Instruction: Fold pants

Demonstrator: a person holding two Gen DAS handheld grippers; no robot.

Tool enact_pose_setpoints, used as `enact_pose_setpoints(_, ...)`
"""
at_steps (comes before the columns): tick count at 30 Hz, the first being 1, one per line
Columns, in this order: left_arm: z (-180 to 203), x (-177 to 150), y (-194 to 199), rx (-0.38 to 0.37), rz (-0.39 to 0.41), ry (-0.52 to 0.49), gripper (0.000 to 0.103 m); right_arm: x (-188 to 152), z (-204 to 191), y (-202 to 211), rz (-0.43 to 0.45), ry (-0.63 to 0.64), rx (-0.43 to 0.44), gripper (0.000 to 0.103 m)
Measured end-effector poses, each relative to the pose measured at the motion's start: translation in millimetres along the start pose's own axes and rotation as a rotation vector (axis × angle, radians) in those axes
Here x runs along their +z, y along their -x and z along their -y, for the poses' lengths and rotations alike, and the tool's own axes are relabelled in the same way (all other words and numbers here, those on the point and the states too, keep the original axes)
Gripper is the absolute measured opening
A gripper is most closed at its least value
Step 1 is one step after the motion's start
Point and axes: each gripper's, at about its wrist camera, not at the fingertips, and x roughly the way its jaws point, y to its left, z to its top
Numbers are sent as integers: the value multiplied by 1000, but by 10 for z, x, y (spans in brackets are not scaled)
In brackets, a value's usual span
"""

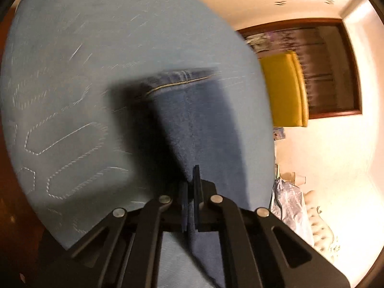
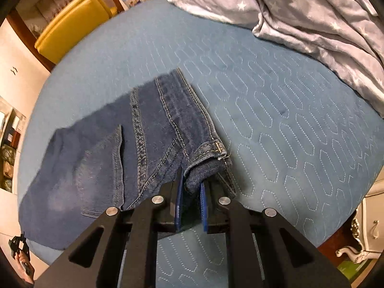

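**Both grippers are carrying the jeans over the bed**

Nearest the right wrist camera, the right gripper (image 2: 192, 187) is pinching a bunched corner of the jeans (image 2: 134, 144) at the waistband, its blue pads (image 2: 178, 206) pressing in from either side with thick denim between them. The left gripper (image 1: 190, 192) is likewise clamping denim, its jaws drawn almost together on a thin edge of a pant leg (image 1: 192, 120) that is running away toward the stitched hem (image 1: 177, 81).

The fold appears to be in mid-carry. To do it well, both grips should be travelling together at the same height, keeping the cloth taut between them so the layers are landing flat, seams lining up, before either one is letting go.

Beyond the grippers, the jeans are hanging and draping just above the blue quilted bedspread (image 2: 276, 120). Only the right view is showing the waist end, the inseams, the star-print blanket (image 2: 300, 12) heaped at the far edge, and, low at the left, the person's hand (image 2: 22, 261) holding the other tool. Only the left view is showing the hem end, blurred by motion. Farthest off, a yellow chair (image 1: 283, 88) is standing in a doorway.
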Motion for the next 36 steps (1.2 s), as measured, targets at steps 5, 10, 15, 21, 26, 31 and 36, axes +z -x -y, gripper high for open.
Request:
enact_pose_setpoints(5,-58,1,-16,2,-8,-12,3,-29,69,-39,-14,0,15,10)
enact_pose_setpoints(10,-131,-55,-75,14,-14,11,6,-72,21,-174,-34,35,-37,10)
enact_pose_setpoints(15,-15,-54,56,33,-6,-3,30,-148,-1,-255,-28,70,-83,12)
enact_pose_setpoints(21,393,261,384,218,145,-209,48,-160,-44,-203,-15,96,-155,38)
enact_pose_setpoints(26,782,781,19,250,71,-396,58,-186,-54,183,77,122,-379,83)
enact_pose_setpoints(31,755,1143,-588,213,-126,-393,22,-151,-286,524,127,102,-375,83)
enact_pose_setpoints(36,1048,530,-298,203,-96,-870,12,-50,-782,591,177,126,-284,84)
